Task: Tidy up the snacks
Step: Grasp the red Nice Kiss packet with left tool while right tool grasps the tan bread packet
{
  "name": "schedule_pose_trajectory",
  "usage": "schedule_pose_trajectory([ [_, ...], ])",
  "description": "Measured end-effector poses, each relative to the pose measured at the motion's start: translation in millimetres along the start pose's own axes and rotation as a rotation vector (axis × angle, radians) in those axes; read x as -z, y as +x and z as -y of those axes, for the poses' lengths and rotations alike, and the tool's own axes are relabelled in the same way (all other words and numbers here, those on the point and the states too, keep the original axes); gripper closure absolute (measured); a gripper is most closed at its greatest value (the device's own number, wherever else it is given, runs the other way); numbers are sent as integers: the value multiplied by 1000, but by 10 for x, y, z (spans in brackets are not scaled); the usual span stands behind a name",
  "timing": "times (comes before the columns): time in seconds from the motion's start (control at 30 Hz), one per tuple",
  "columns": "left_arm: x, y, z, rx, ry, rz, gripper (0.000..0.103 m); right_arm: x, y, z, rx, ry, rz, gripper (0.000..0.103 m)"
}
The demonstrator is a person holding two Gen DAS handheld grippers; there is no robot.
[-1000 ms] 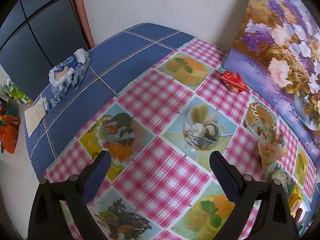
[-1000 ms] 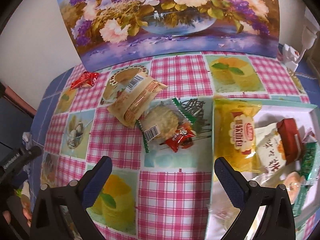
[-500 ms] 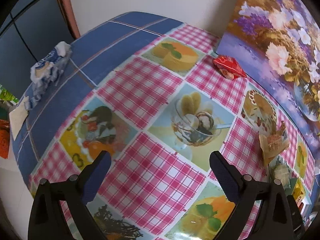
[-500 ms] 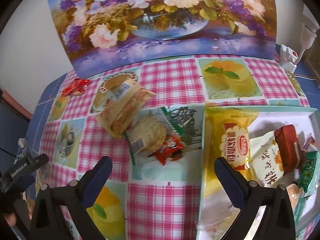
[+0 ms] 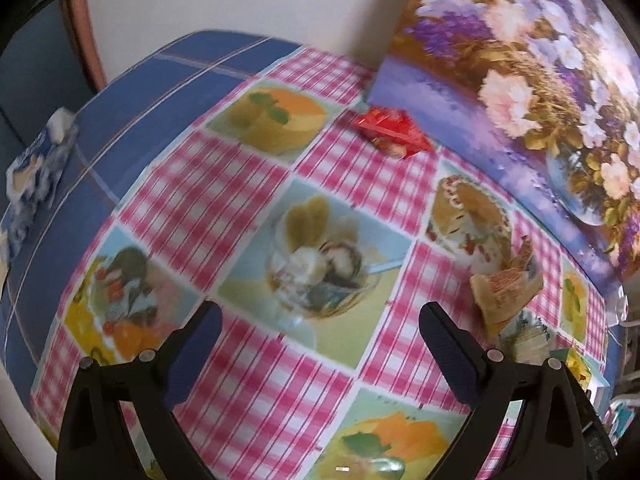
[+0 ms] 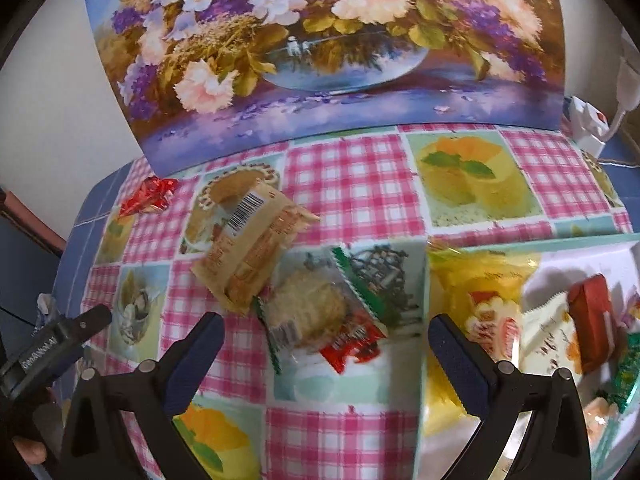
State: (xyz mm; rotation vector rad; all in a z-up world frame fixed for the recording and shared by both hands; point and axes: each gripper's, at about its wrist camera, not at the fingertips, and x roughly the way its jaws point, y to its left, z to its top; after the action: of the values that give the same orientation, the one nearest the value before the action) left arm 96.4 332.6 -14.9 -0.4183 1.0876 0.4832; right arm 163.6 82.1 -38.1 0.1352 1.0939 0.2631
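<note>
My right gripper [image 6: 326,340] is open, hovering over a small red packet [image 6: 352,344] and a clear-wrapped round cake [image 6: 306,312]. A beige cracker packet [image 6: 250,248] lies just beyond them. A red candy wrapper [image 6: 148,196] sits at the far left by the painting. The tray [image 6: 592,240] on the right holds a yellow packet [image 6: 480,292], a white packet [image 6: 548,336] and a red packet [image 6: 592,320]. My left gripper [image 5: 320,334] is open above bare tablecloth. Ahead of it lie the red candy wrapper [image 5: 390,130] and the beige cracker packet [image 5: 506,288].
A flower painting [image 6: 320,44] leans against the wall behind the table. A tissue pack [image 5: 36,160] lies on the blue cloth at the far left. A white plug adapter [image 6: 588,124] stands at the back right. The left gripper's body [image 6: 52,344] shows at the lower left.
Both grippers have moved forward and down toward the table. The loose snacks now sit lower and nearer between the right fingers. The left view has swung right toward the painting.
</note>
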Motion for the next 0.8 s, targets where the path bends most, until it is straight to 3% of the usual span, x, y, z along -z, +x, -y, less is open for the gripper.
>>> schedule_pose_trajectory([
  [0.2, -99, 151, 111, 13, 88, -12, 4, -142, 173, -178, -30, -9, -3, 0],
  [0.43, -435, 222, 263, 54, 238, 2, 4, -412, 377, -287, -75, 41, -33, 5],
  [0.8, -1121, 284, 308, 119, 231, 5, 6, -632, 774, -329, -110, 127, -161, 15],
])
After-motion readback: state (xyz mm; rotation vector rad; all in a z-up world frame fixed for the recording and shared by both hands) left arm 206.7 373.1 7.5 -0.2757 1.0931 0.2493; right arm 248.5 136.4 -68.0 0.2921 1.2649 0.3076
